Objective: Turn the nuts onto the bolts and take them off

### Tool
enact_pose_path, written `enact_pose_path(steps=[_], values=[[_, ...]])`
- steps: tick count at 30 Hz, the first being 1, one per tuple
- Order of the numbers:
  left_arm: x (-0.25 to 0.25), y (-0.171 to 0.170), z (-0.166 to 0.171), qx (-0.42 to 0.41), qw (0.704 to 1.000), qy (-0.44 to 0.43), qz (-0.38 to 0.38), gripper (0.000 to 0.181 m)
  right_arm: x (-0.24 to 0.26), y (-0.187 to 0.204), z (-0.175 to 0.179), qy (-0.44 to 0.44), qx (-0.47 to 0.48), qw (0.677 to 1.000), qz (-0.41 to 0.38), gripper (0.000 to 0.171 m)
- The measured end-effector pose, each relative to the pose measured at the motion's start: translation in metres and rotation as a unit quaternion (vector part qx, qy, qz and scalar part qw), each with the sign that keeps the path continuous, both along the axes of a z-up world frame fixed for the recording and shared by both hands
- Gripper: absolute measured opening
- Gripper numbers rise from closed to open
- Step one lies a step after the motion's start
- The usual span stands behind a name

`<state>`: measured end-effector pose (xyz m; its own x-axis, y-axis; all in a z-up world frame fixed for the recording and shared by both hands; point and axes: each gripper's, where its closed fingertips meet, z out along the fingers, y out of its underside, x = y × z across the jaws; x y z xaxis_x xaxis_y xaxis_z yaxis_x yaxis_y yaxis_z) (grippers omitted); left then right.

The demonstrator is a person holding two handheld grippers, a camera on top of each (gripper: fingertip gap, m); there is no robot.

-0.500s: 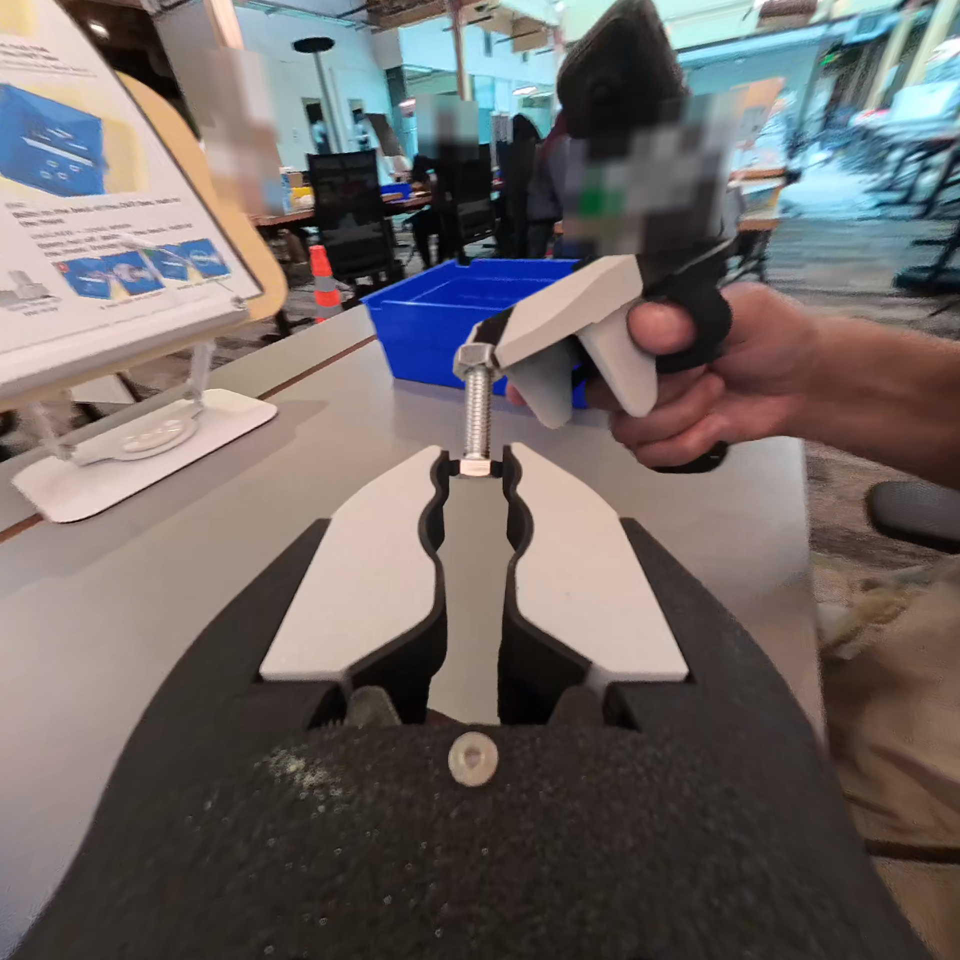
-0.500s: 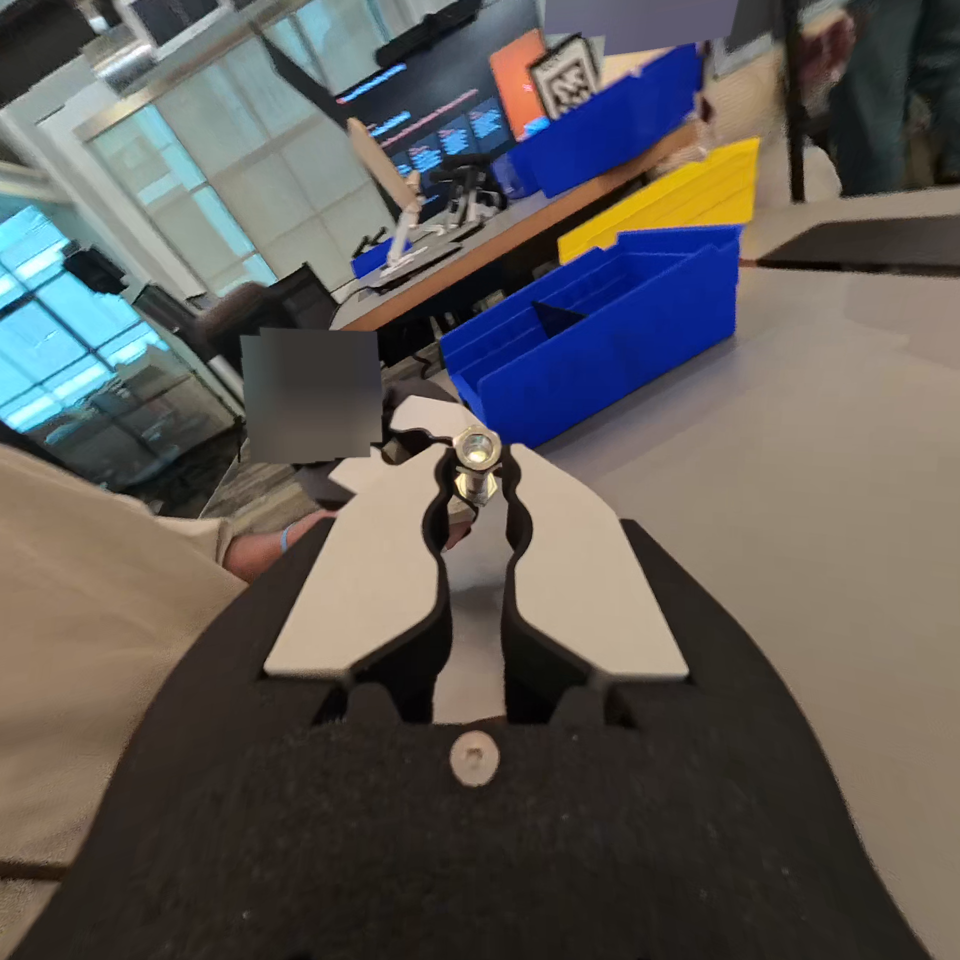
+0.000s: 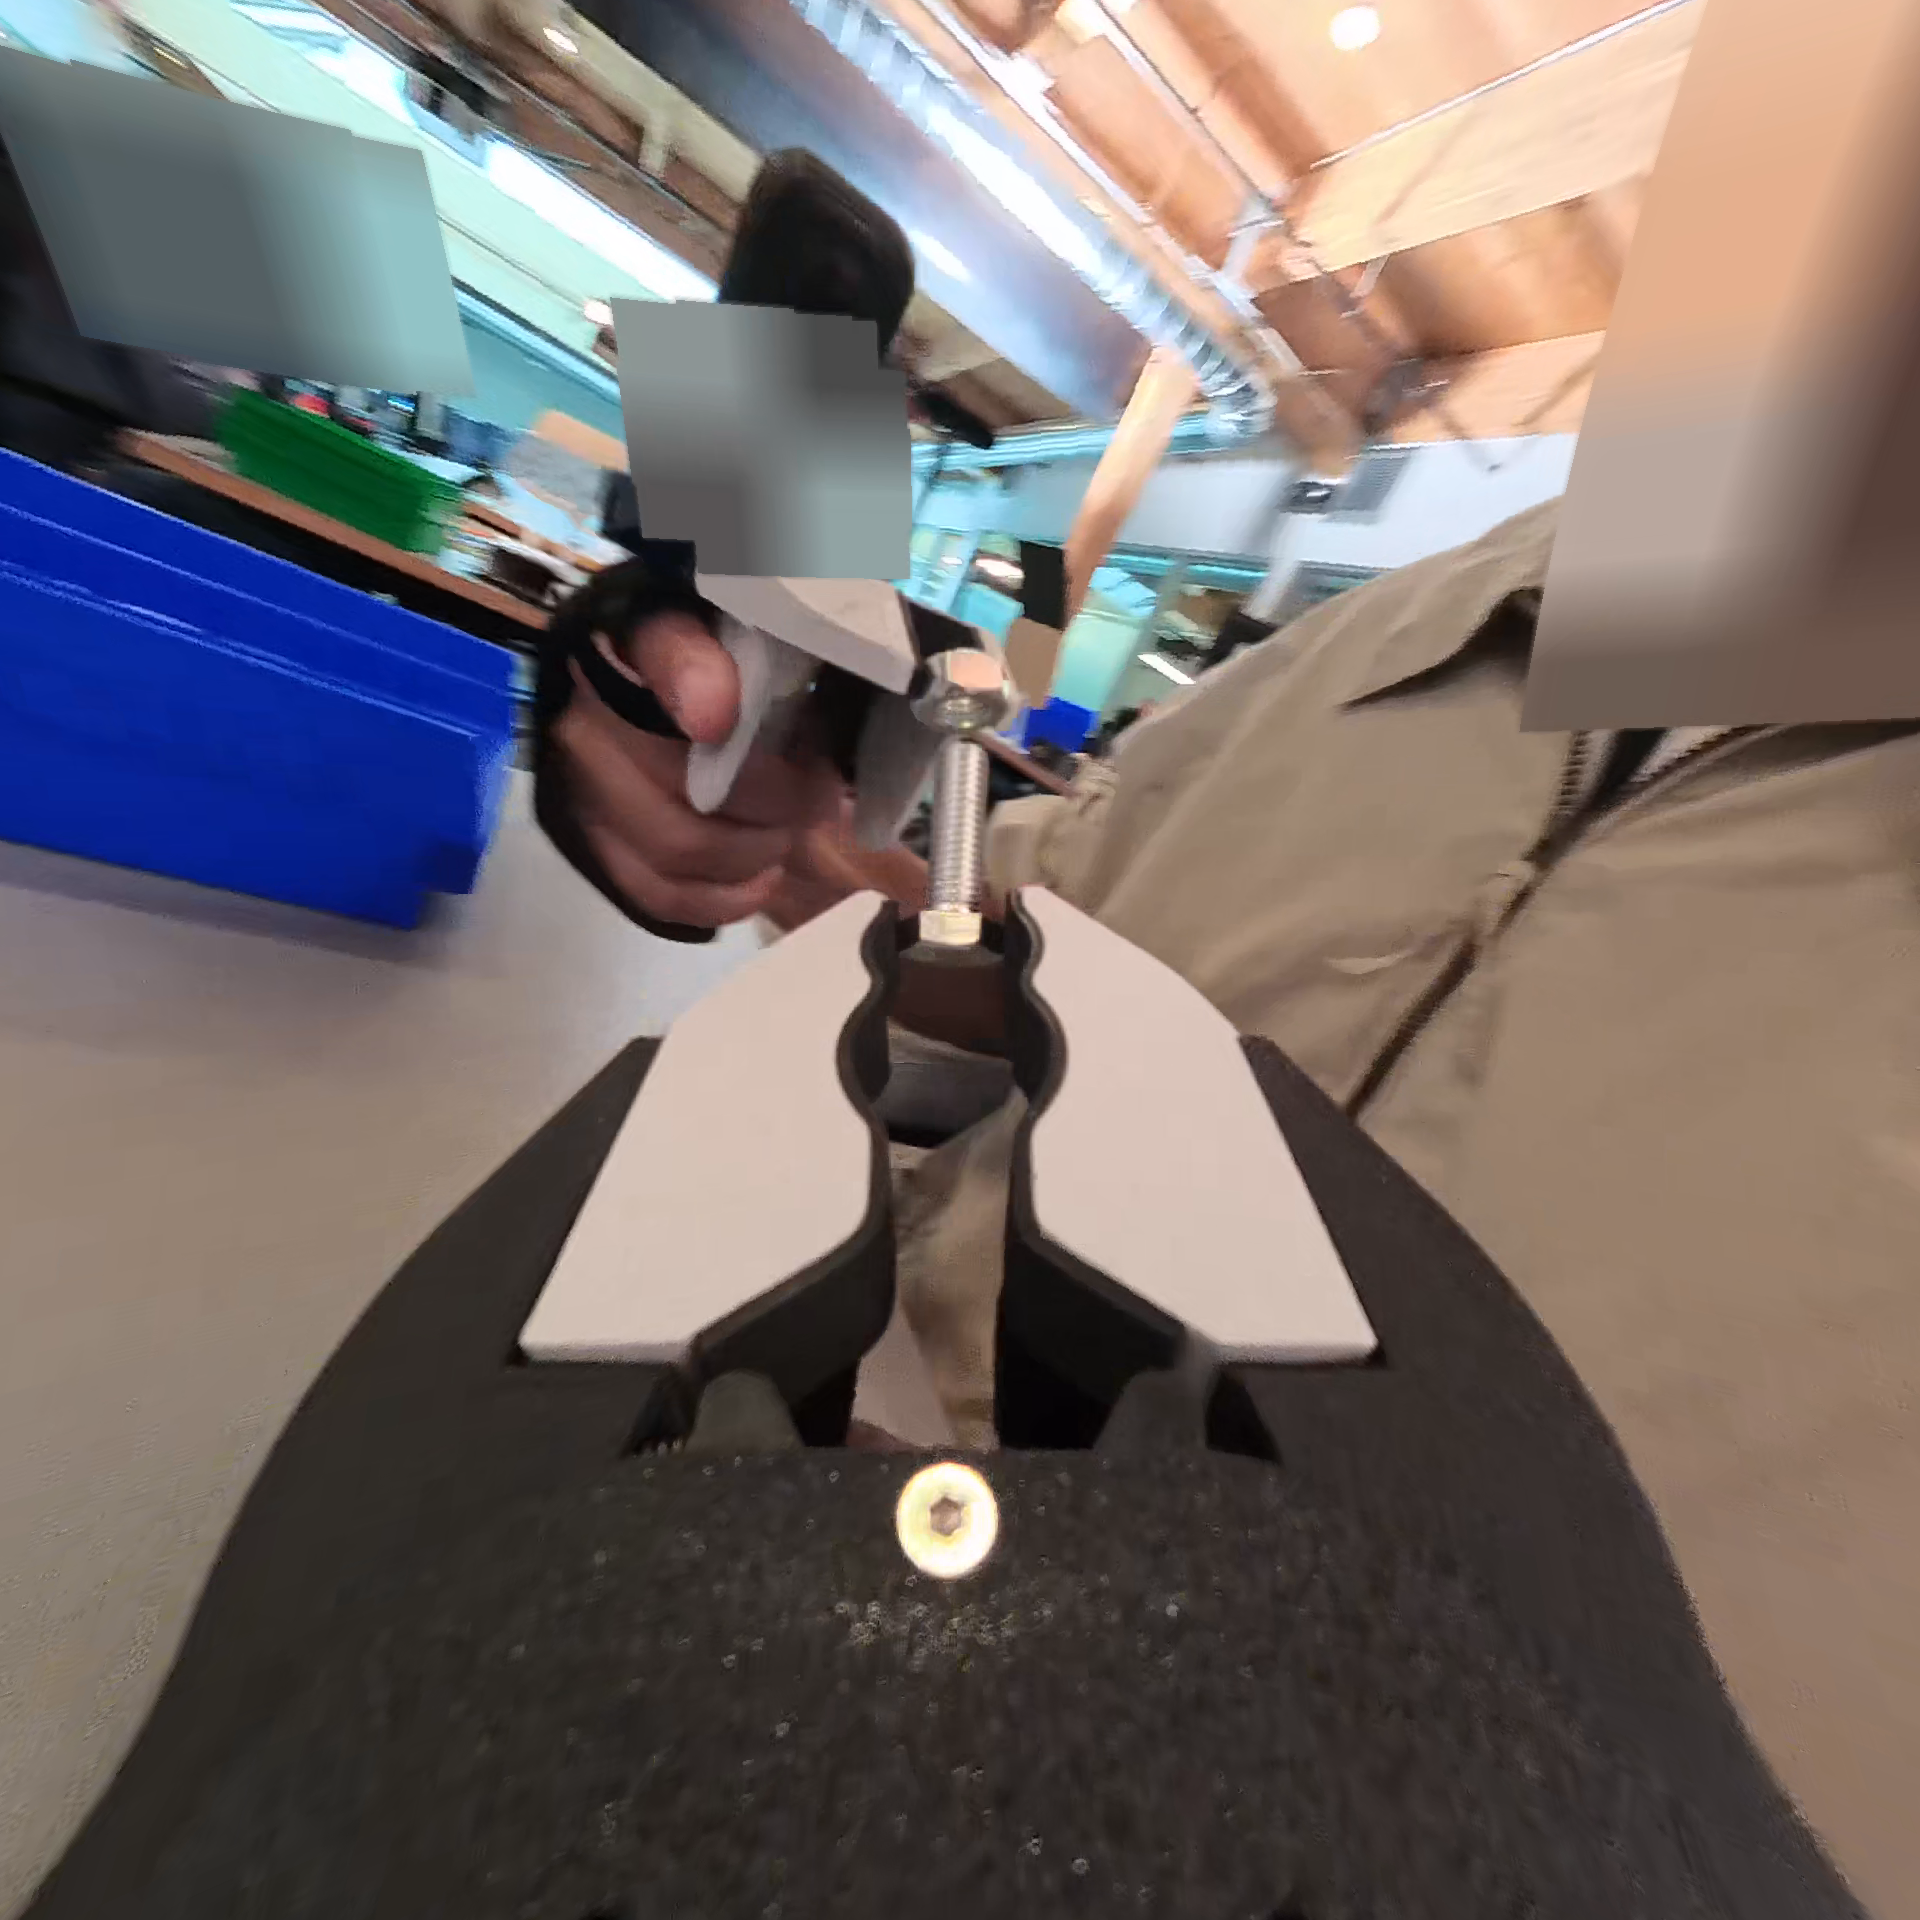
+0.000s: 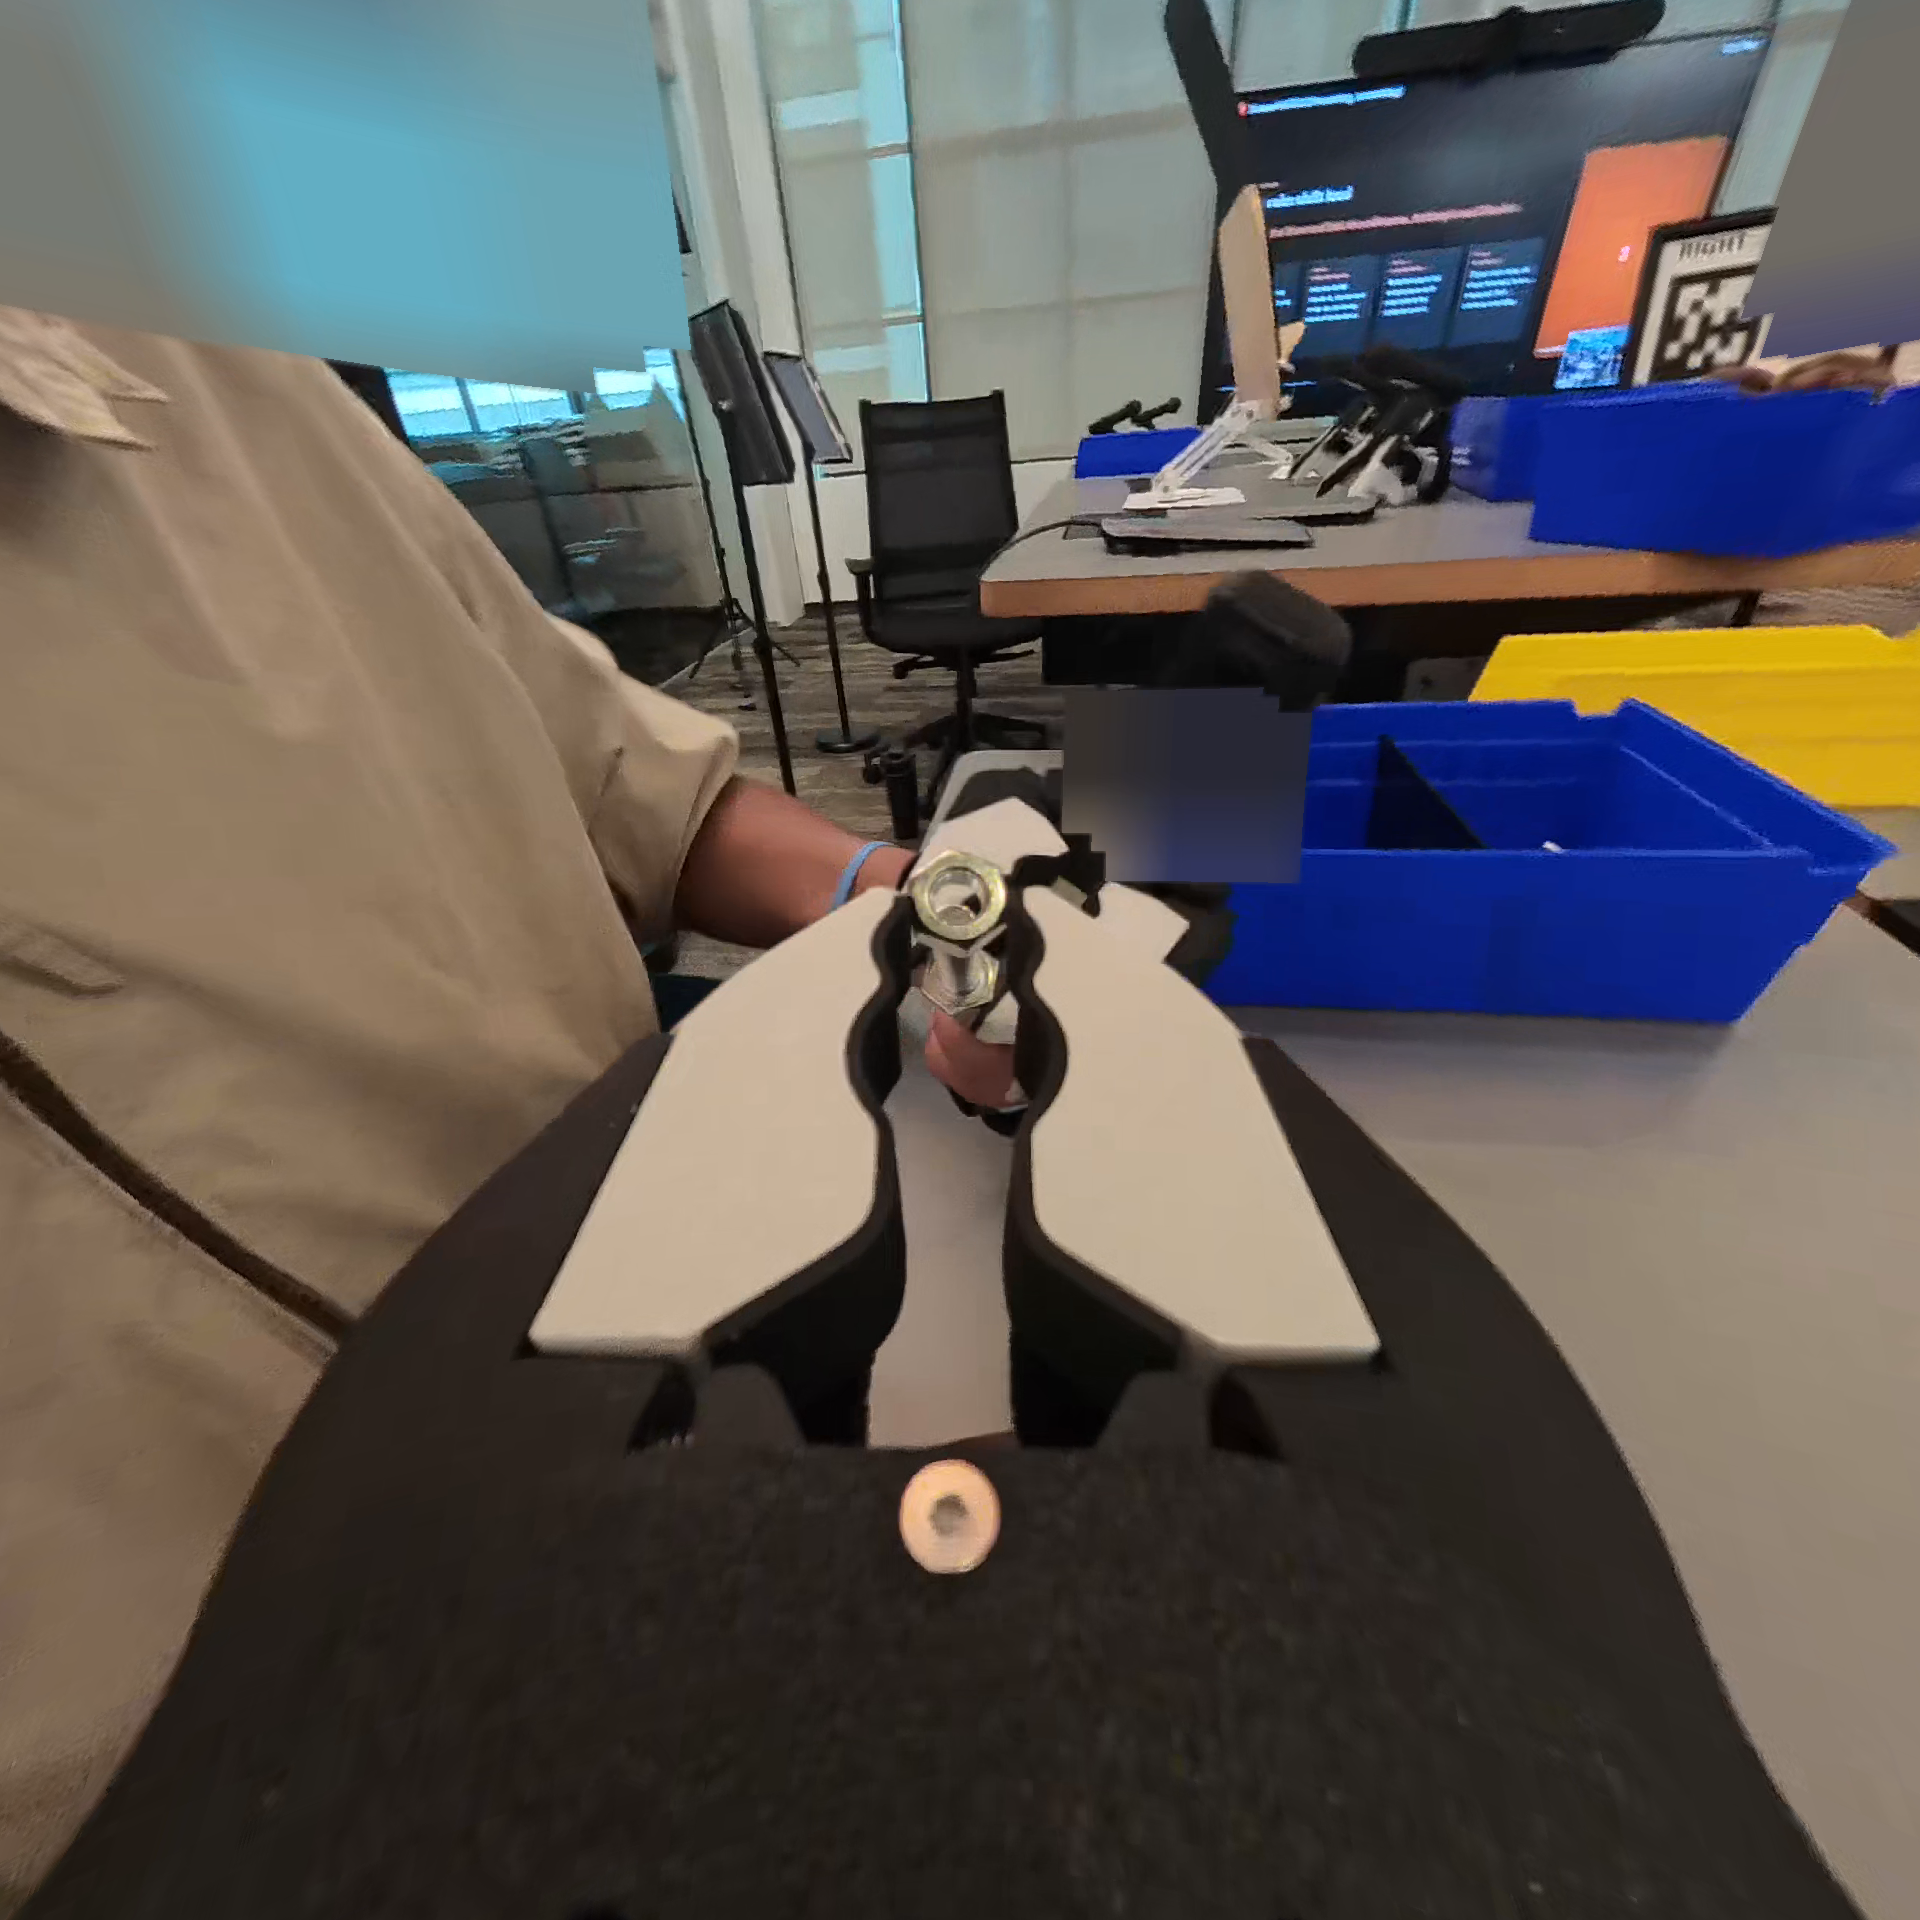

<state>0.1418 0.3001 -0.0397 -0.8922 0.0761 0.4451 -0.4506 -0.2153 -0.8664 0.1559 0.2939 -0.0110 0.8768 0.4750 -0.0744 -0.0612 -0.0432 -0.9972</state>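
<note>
While the left hand-held gripper (image 3: 951,925) clamps the bolt (image 3: 958,821), only the right hand-held gripper's (image 4: 954,914) view shows the pinched nut's (image 4: 954,902) bore.

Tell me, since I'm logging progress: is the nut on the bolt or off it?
On. The nut sits at the far tip of the bolt, bare thread below; right gripper pinches it, left gripper clamps the head.

My left gripper (image 3: 951,914): black grainy body, two pale grey fingers (image 3: 748,1122) with wavy black inner pads, one brass hex-socket screw (image 3: 947,1520) at lower centre. My right gripper (image 4: 956,914): same build. Worn: beige jacket (image 3: 1558,987), blue wristband (image 4: 858,871).
</note>
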Motion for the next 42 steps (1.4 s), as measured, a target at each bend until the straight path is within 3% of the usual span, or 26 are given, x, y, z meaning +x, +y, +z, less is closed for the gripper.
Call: enact_pose_path(steps=[7,15,23,32,42], values=[[-0.007,-0.008,0.01,-0.033,0.993,0.04,-0.109,0.019,-0.014,-0.006,0.007,-0.055,-0.001,0.997,0.056,0.017],[-0.009,-0.01,0.011,-0.047,0.986,0.053,-0.151,0.019,-0.013,-0.009,0.005,-0.07,0.0,0.995,0.065,0.017],[-0.009,-0.01,0.012,-0.059,0.981,0.065,-0.173,0.019,-0.014,-0.009,0.003,-0.083,0.007,0.994,0.07,0.017],[0.006,0.0,0.014,-0.116,0.97,0.089,-0.194,0.019,-0.001,0.0,0.004,-0.142,0.025,0.989,0.024,0.017],[0.041,0.005,0.012,-0.054,0.99,0.045,-0.124,0.018,0.036,0.01,0.005,-0.141,0.019,0.989,-0.029,0.017]])
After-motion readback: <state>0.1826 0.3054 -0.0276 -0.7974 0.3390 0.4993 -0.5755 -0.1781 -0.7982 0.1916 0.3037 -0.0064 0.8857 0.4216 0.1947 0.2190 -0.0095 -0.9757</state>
